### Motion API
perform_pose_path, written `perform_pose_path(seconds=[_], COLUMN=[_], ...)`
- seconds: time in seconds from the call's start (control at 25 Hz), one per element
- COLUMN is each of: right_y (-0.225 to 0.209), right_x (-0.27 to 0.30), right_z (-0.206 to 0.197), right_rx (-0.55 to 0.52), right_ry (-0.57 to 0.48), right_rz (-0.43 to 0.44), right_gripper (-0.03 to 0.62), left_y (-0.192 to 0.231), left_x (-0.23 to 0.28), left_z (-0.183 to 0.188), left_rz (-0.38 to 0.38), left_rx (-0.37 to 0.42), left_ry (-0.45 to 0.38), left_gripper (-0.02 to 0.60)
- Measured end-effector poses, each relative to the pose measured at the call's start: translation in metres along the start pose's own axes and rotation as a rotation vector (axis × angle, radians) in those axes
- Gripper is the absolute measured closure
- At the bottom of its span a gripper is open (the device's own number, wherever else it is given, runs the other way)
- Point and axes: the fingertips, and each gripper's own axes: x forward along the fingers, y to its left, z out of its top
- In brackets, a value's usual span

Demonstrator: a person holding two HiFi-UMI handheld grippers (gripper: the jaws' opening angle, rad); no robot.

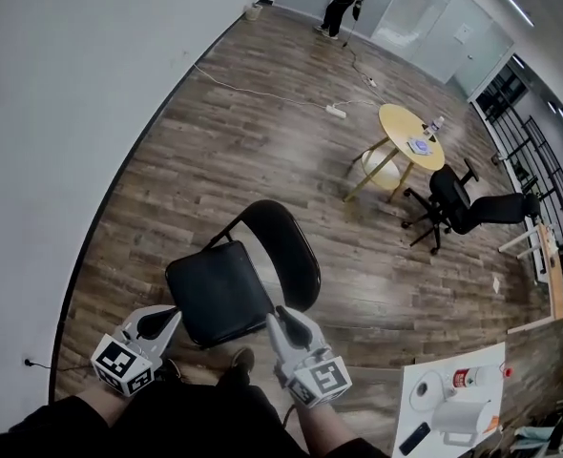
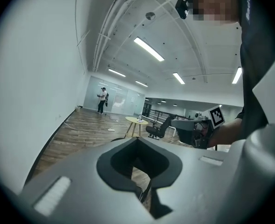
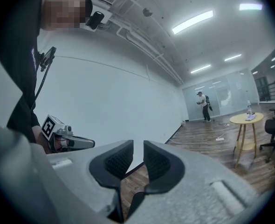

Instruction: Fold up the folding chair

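Head view: the chair point(image 1: 226, 289) stands unfolded on the floor point(image 1: 262, 141), a gripper near each front corner of its seat. The left gripper point(image 1: 170, 315) has its jaws closed, empty; the right gripper point(image 1: 283, 317) holds its jaws slightly apart (only floor shows between).

Black folding chair point(image 1: 236, 280), unfolded, upright on wood floor. Padded square seat level, rounded backrest behind it. Stands near the wall-side floor edge.
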Motion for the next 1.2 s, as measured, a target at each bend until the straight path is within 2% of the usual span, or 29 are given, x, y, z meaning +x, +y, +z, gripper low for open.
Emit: perform_pose_path(seconds=[0.32,0.52,0.84,1.2], right_y=[-0.073,-0.098,-0.129,-0.142], right_x=[0.013,0.024,0.047,0.066], right_z=[-0.006,-0.018,-0.039,-0.063], right_rx=[-0.008,-0.017,0.003,-0.055], right_ry=[0.032,0.075,0.144,0.264], right_rz=[0.108,0.145,0.068,0.016], right_gripper=[0.528,0.523,0.511,0.490], left_y=[0.010,0.021,0.054,0.094], left_x=[0.046,0.054,0.050,0.053], left_z=[-0.007,-0.021,-0.079,-0.155], left_rz=[0.159,0.219,0.218,0.189], left_rx=[-0.050,-0.084,-0.187,-0.308], left_ry=[0.011,0.029,0.117,0.225], left_gripper=[0.579,0.578,0.541,0.510])
